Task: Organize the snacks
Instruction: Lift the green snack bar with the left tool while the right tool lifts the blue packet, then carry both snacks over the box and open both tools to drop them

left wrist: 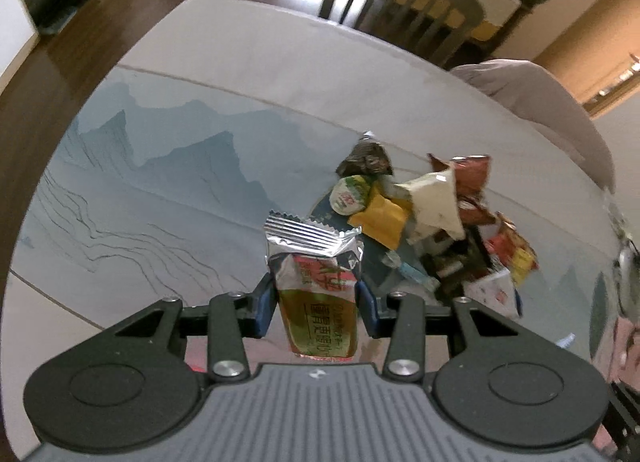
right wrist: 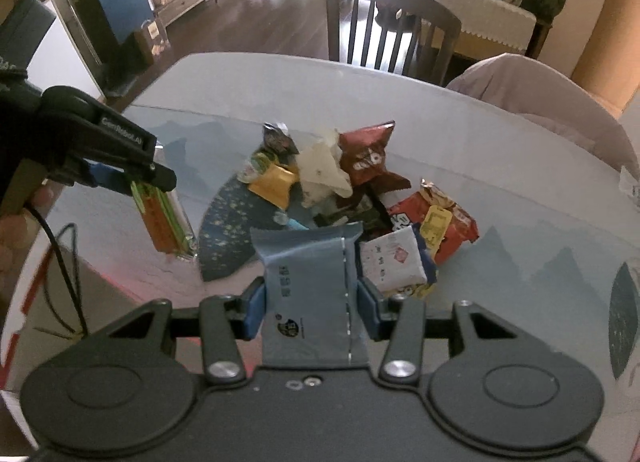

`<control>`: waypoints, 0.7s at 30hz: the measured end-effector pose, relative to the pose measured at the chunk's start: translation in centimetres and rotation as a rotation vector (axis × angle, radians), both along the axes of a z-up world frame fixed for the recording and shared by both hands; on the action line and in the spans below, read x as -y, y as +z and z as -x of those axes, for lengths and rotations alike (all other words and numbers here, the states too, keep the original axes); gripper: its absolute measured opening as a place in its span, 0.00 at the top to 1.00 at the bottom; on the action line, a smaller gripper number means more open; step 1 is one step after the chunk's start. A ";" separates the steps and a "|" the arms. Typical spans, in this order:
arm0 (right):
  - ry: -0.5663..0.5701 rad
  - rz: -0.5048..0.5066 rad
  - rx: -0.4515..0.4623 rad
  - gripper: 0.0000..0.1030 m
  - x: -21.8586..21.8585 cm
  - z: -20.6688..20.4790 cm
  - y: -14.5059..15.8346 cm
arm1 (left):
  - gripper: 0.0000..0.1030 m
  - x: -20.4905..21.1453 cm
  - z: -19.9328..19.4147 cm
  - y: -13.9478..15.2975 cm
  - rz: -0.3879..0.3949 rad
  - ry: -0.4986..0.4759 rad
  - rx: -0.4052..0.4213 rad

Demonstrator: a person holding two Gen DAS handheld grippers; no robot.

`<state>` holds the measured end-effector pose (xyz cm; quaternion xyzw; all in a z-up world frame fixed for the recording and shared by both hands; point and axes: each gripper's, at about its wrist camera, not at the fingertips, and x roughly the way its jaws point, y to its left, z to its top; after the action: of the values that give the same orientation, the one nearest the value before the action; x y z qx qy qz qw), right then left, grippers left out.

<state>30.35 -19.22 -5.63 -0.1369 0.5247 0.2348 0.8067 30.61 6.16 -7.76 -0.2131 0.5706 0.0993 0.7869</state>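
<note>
Both tilted steeply down above the surface (left wrist: pixel 240 74), the left gripper (left wrist: pixel 316 302) is clamped partway on a silver-and-green snack packet (left wrist: pixel 316 286) with Chinese lettering, the right gripper (right wrist: pixel 312 310) on a blue pouch (right wrist: pixel 308 294), near the snack pile (right wrist: pixel 348 198).

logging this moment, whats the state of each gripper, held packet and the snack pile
left gripper: shut on silver packet
silver packet: held, lifted off table
right gripper: shut on blue packet
blue packet: held, lifted
snack pile: loose heap on table
</note>
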 end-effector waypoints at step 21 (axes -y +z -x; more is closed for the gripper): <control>0.001 -0.090 -0.004 0.54 -3.3 12.0 4.7 | 0.59 -0.5 13.0 9.3 -0.110 -0.306 0.022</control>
<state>18.32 -15.92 -0.91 -0.1006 0.5150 0.2589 0.8109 17.63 6.70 1.52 -0.0814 0.5816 0.0068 0.8093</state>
